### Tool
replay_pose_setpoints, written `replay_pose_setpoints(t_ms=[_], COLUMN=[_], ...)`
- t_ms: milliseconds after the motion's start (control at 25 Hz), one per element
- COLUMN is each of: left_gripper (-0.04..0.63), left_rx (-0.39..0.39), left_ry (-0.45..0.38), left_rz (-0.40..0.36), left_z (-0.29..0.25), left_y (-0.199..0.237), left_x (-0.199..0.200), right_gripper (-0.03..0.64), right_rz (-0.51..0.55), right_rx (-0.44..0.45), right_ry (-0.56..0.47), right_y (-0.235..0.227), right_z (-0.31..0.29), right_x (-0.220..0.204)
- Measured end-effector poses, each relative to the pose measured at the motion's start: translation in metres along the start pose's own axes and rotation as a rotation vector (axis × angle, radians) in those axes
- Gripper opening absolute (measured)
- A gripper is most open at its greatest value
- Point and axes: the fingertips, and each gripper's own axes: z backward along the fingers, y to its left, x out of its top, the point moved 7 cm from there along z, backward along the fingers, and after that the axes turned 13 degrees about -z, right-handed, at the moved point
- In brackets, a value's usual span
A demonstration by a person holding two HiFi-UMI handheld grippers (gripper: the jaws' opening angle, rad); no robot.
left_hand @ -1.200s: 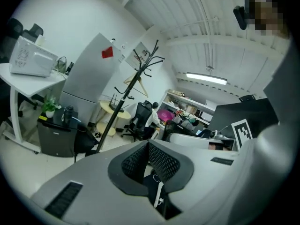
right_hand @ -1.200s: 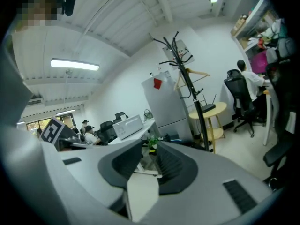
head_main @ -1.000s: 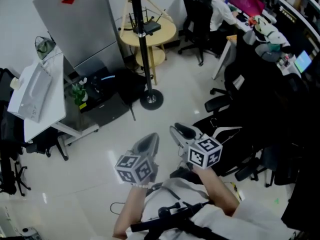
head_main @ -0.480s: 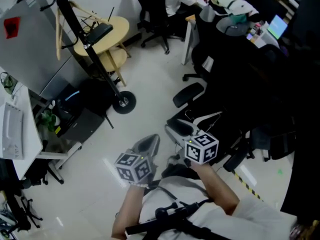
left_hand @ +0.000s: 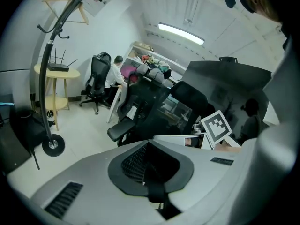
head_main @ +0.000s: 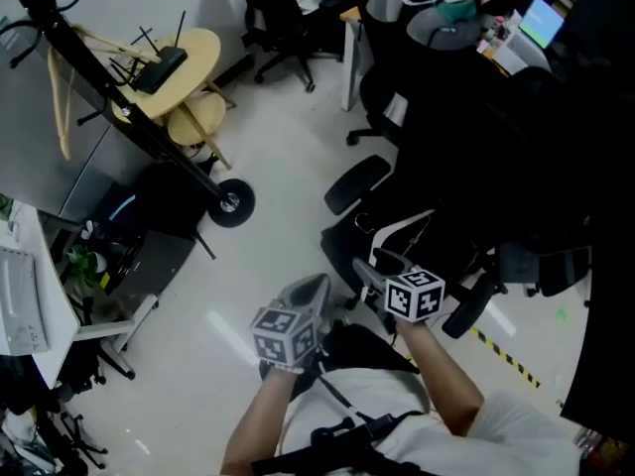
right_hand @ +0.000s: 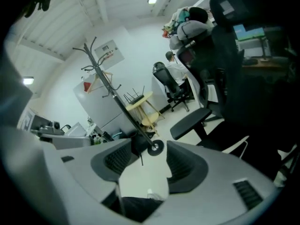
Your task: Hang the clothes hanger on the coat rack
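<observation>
**While the hanger hangs on the rack, both tools sit empty**

Because the wooden clothes hanger [head_main: 58, 102] hangs high on the coat rack [head_main: 230, 203], well apart from both hands, the task reads as done rather than under way. The rack stands on its round base on the pale floor [head_main: 283, 117], just beside a small round worktop [head_main: 198, 48]. Both gripper views show the hanger up near the top of the pole, with nothing but the rack carrying it.

The left tool [head_main: 314, 288] is clenched, its ribbed pads pressed together with nothing between them. The right tool [head_main: 375, 266] is released. Its jaws have just been opening, and only bare floor and the far-off rack base show through the gap, so it carries nothing.

Both tools are held low, close in front of the person's body, angled down toward the floor near a black office chair [head_main: 357, 181]. In my judgement this is a rest pose: nothing remains to carry, and tools held clear of the rack cannot knock the hanger loose.
</observation>
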Motion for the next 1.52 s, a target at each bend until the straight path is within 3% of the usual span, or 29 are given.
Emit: replay_pose_setpoints(t_ms=[360, 720, 1000, 1160, 1520], left_gripper=[0.000, 0.000, 0.000, 0.000, 0.000], left_rx=[-0.155, -0.242, -0.272, -0.288, -0.269], left_ry=[0.171, 0.300, 0.397, 0.437, 0.463], left_rz=[-0.064, -0.074, -0.074, -0.113, -0.070], left_z=[-0.068, -0.132, -0.161, -0.167, -0.165], left_y=[0.023, 0.041, 0.058, 0.059, 0.065], left_x=[-0.030, -0.080, -0.110, -0.122, -0.142], right_gripper=[0.270, 0.270, 0.266, 0.241, 0.238], right_rz=[-0.114, -0.206, -0.274, -0.246, -0.246], right_rx=[-0.313, -0.527, -0.599, -0.656, -0.694], right_ry=[0.052, 0.085, 0.130, 0.138, 0.170], right_y=[-0.094, -0.166, -0.209, -0.236, -0.267], right_z=[-0.047, -0.091, -0.139, -0.158, -0.188], right_x=[-0.046, -0.083, -0.102, -0.104, -0.110])
